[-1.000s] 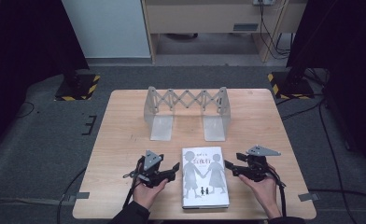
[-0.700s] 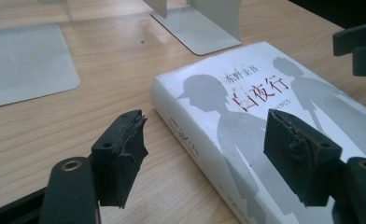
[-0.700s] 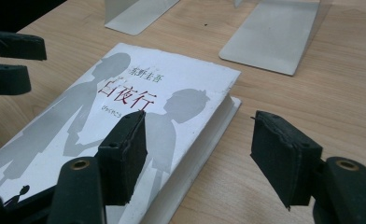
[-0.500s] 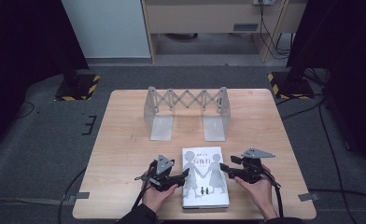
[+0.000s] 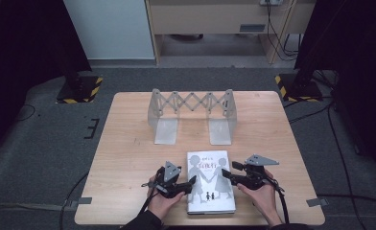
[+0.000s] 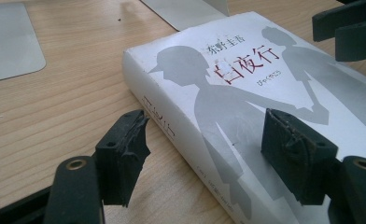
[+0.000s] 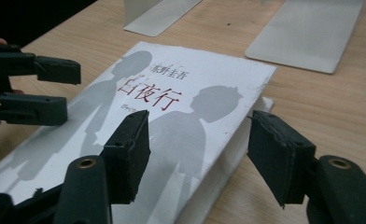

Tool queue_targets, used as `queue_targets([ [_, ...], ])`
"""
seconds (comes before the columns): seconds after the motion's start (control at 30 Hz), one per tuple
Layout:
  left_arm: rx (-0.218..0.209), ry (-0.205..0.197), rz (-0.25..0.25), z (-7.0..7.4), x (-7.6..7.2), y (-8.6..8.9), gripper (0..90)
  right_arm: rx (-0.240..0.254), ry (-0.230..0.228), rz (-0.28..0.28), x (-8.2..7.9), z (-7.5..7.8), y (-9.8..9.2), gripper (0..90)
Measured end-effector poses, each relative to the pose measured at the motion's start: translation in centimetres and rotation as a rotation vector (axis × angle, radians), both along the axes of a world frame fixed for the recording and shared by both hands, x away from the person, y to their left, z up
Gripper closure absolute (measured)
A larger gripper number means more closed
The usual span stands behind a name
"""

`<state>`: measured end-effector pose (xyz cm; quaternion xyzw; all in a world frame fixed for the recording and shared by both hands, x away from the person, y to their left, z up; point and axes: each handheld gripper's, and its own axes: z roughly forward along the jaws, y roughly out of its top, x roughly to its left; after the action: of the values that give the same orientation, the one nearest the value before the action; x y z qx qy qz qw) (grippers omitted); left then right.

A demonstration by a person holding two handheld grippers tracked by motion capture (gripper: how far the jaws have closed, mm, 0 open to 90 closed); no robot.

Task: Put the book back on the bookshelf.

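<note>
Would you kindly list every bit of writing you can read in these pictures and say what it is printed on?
"白夜行": large red title on the white cover of the book.
"东野圭吾": small dark line above the title, on the same cover.
Small red line beside the title: too small to read.
Dark lettering on the book's spine: too slanted and blurred to read.
The metal bookend rack and the table bear no writing.

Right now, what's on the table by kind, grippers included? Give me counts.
Books: 1, the white book, lying flat.
Expanding metal bookends: 1, the grey bookend rack, standing behind it.
Grippers: 2, left gripper and right gripper, one at each long side of the book.
Total: 4
</note>
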<state>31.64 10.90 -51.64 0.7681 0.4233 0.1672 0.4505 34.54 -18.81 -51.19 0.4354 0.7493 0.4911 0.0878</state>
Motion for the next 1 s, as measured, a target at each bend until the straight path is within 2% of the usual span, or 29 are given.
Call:
queue_targets([
  [0.27, -0.010, -0.006, -0.013, -0.1, -0.1, -0.1, 35.4, -0.014, 0.039, 0.005, 0.1, -0.9, 0.6, 36.8],
  [0.47, -0.021, -0.005, -0.019, -0.2, 0.1, -0.1, 35.0, 0.008, 0.046, -0.009, 0.3, -1.3, 0.6, 34.0],
  [0.53, -0.019, -0.023, -0.026, -0.3, 0.1, -0.3, 33.2, 0.012, 0.048, -0.009, 0.3, -1.3, 0.7, 33.0],
  [0.6, -0.022, -0.023, -0.027, -0.4, 0.1, -0.3, 33.1, 0.018, 0.052, -0.011, 0.4, -1.4, 0.8, 32.4],
  [0.87, -0.040, -0.027, -0.028, -0.6, 0.2, -0.1, 29.8, 0.037, 0.032, -0.014, 0.5, -1.3, 1.1, 30.6],
  [0.97, -0.040, -0.032, -0.028, -0.5, 0.2, 0.0, 28.3, 0.043, 0.005, -0.021, 0.5, -1.0, 1.0, 30.4],
  [1.0, -0.032, -0.028, -0.032, -0.6, 0.2, 0.0, 27.7, 0.061, -0.025, -0.022, 0.4, -0.5, 1.0, 30.2],
])
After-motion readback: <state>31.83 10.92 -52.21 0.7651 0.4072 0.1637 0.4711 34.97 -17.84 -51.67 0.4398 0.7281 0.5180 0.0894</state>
